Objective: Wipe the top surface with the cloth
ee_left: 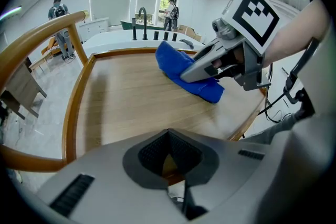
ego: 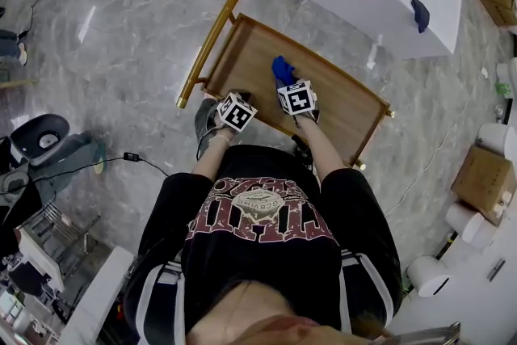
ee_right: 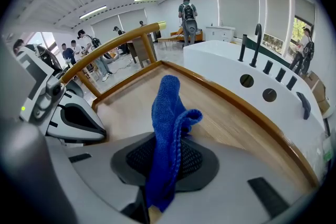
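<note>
**Cloth pinched, rims close by**

The rail (ego: 208,46) runs along the cart's left end, standing above the wood, so a sweep that way ends at it. The left gripper (ee_left: 168,156) hovers at the near edge with its fingers closed on nothing. It helps with neither the cloth nor the cart, and it sits just beside the other tool, in the way of any stroke back toward the left.

The cart top (ego: 349,103) is bare wood inside a raised lip. There is open room to the far left corner and out to the right end. The cloth (ee_right: 168,107) is near the middle of the top. It is clamped by one end in the closed fingers of the right gripper (ee_right: 167,164), and a loose fold reaches forward. In the left gripper view its lower part lies on the wood.

The likely faults:
- Only the pinched end gets pressed down, so the fingers may scrape the wood while the fold merely trails.
- Drag may pull the cloth out of so narrow a hold.
- The lip may snag the cloth or stop the fingers short, leaving the corners unwiped.

Just beyond the far lip stands a white tub (ego: 388,8), so a long outward stroke could knock it. A hard push might also shift the cart.
</note>
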